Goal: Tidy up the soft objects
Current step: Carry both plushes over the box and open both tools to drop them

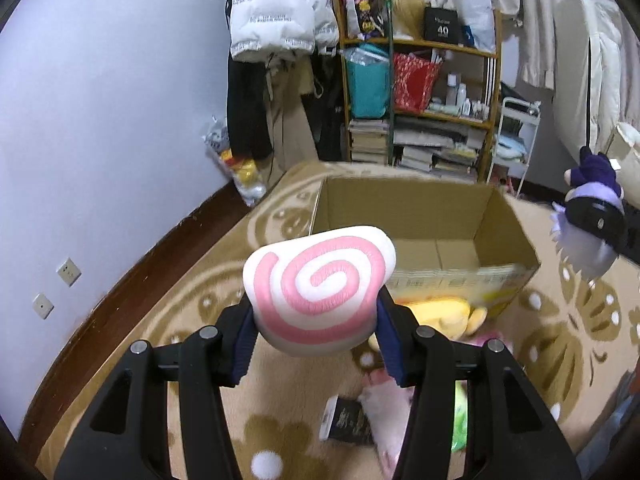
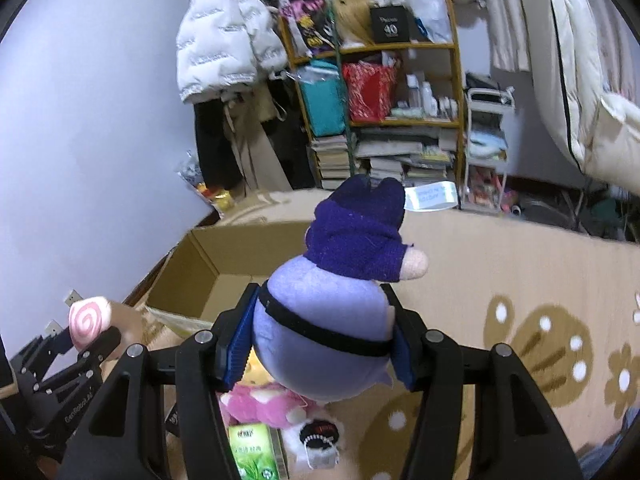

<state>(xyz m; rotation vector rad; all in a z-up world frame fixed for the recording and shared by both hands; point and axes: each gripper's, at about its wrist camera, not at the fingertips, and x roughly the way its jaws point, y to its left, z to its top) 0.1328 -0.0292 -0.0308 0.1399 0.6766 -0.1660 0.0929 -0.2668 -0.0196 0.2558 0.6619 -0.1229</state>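
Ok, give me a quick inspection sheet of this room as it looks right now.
Surface: beige carpet with brown flower pattern.
Job's things: open cardboard box, looks empty; swirl cushion; purple doll.
Clutter: yellow toy, pink toy, green packet on the floor.
Grippers: left gripper clamps the cushion; right gripper clamps the doll.
Cables: nothing seen.
Surroundings: crowded shelf, white jacket, wall sockets.

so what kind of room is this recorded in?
Most likely a lived-in bedroom or storage room at home: a patterned rug on the floor, a wooden shelf crammed with books and bags, and a white puffer jacket hanging by the wall.
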